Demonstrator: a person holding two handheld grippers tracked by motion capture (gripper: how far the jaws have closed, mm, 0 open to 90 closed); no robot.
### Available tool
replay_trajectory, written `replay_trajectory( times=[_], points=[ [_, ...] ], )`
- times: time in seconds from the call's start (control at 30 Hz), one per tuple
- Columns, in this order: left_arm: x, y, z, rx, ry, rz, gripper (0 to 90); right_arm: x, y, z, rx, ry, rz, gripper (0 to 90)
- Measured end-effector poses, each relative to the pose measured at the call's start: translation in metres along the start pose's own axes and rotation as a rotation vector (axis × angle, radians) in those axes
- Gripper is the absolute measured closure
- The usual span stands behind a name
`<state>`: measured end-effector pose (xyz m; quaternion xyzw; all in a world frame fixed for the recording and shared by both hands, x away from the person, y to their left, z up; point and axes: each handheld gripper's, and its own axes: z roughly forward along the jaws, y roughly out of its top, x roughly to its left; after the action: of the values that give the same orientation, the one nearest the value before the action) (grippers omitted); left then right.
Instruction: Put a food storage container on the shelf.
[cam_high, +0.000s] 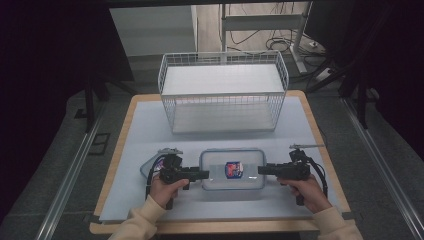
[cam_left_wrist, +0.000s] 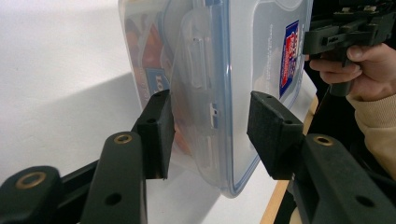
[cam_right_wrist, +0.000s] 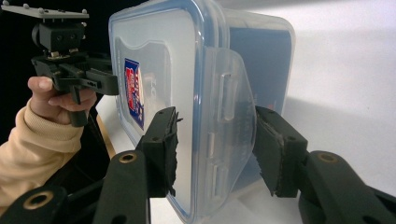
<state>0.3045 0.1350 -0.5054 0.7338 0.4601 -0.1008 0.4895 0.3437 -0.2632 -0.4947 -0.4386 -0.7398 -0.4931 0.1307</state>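
**Two grippers bracket a snap-lid box at the table's near edge**

You have the clear rectangular plastic food container with the blue-rimmed snap lid (cam_high: 232, 169) sitting flat on the pale mat, near you and well short of the white wire basket (cam_high: 223, 92) at the far side. Your left gripper (cam_high: 204, 174) comes in at its left end, your right gripper (cam_high: 262, 170) at its right. Each pair of jaws stands about half open astride a lid latch flap (cam_left_wrist: 198, 70); whether the pads already press is hard to tell, though small gaps seem to show. The box looks stiff, smooth and probably light, with some contents showing through the wall. Slick walls may slip, so you do best to clamp on the end rims beneath the flaps and lift level.
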Motion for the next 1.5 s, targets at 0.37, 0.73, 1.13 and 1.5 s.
replay_trajectory(
  times=[0.37,0.73,1.13,1.5],
  points=[
    [-0.004,0.002,-0.004,-0.025,0.011,-0.003,52.3,0.004,0.0,0.0,-0.025,-0.003,0.003,51.2],
    [-0.014,0.012,-0.014,-0.045,0.025,0.046,52.4,0.013,0.008,-0.005,-0.057,0.0,-0.047,51.2],
    [-0.024,0.028,-0.029,-0.09,0.034,0.079,52.5,0.028,0.028,-0.012,-0.085,0.003,-0.098,51.1],
    [-0.032,0.05,-0.042,-0.111,0.031,0.109,53.0,0.038,0.049,-0.019,-0.11,0.011,-0.129,51.2]
  ],
)
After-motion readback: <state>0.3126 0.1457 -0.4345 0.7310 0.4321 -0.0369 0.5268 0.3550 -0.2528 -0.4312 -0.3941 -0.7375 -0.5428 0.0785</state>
